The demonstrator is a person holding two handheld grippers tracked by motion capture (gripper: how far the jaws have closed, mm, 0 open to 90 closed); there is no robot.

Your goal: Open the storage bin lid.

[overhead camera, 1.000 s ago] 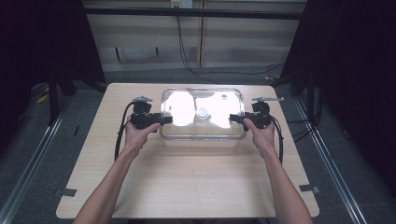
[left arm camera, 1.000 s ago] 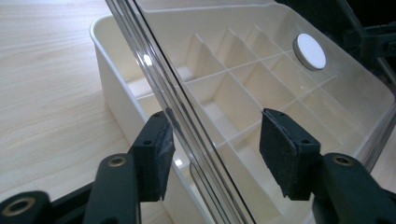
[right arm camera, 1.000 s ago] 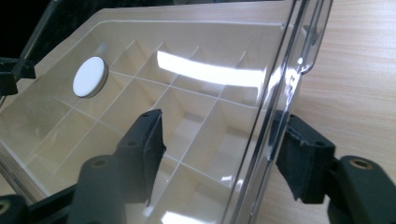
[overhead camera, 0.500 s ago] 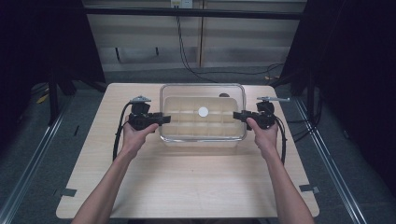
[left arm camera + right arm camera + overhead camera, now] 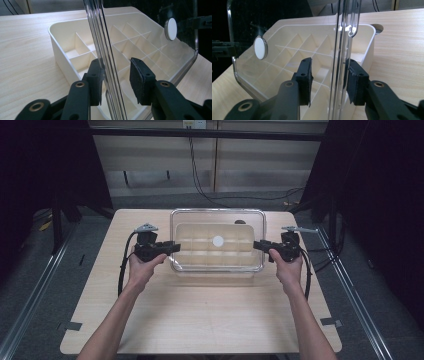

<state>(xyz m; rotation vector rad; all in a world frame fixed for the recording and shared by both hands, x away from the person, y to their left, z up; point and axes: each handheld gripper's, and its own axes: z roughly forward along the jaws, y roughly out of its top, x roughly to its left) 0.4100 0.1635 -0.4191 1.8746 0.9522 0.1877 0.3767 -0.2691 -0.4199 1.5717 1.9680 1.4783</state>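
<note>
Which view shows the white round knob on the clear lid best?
The left gripper view: the white knob sits large and sharp on the clear lid, seen side-on. The right gripper view shows it nearly as large, through the lid. The high view gives a small dot.

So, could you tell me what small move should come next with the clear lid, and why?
Probably finish closing both grippers. The clear lid hangs above the cream tray, its edge between each pair of jaws, which have just been closing. In the gripper views one pad of the left gripper and of the right gripper meets the rim, with a gap left at the other.
</note>
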